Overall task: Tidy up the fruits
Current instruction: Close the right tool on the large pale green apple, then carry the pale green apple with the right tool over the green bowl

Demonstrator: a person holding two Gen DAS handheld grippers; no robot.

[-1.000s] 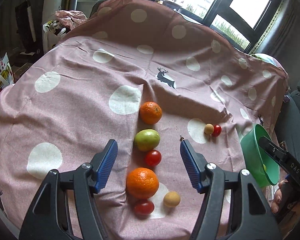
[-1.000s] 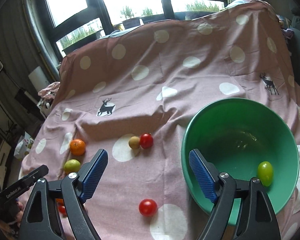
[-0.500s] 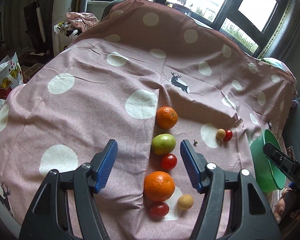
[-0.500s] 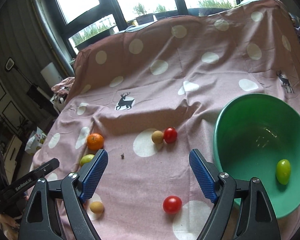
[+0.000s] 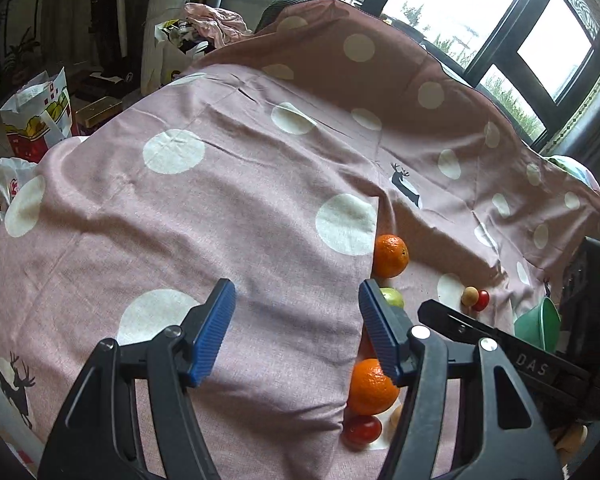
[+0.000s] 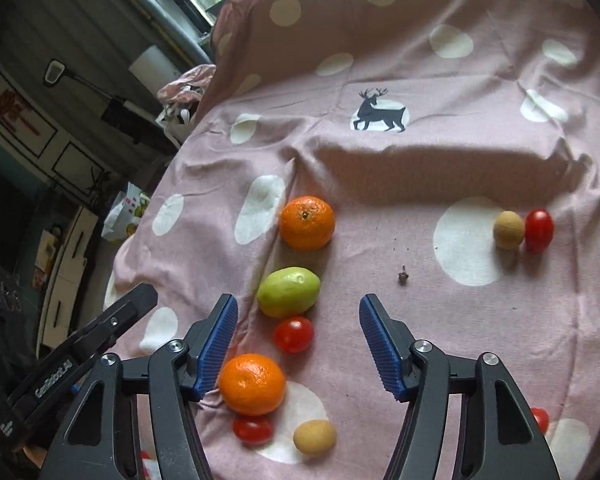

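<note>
So both tongs are spread wide and neither has hold of anything. The right tongs (image 6: 298, 342) hover low over a line of fruit on the pink polka-dot cloth (image 6: 440, 168) that covers the counter: farthest away is an orange (image 6: 308, 222), then a green fruit (image 6: 289, 291), then a cherry tomato (image 6: 294, 334) sitting right between the blue pads, then a second orange (image 6: 253, 384) touching or nearly touching the left pad, can't quite tell which. Closest to the camera are another tomato (image 6: 253, 429) and a small tan fruit (image 6: 314, 436). Off to the right, well apart from the line, a tan fruit (image 6: 509, 230) and a red tomato (image 6: 539, 230) sit touching each other, and one more red tomato (image 6: 539, 419) peeks out behind the right finger near the edge. A tiny dark stem bit (image 6: 402, 278) lies on the cloth between the two groups. The left tongs (image 5: 296, 330) hang over bare cloth to the left of the line, and from that view the green bowl (image 5: 538, 322) is just a sliver at the far right, mostly hidden behind the other gripper's body.
</note>
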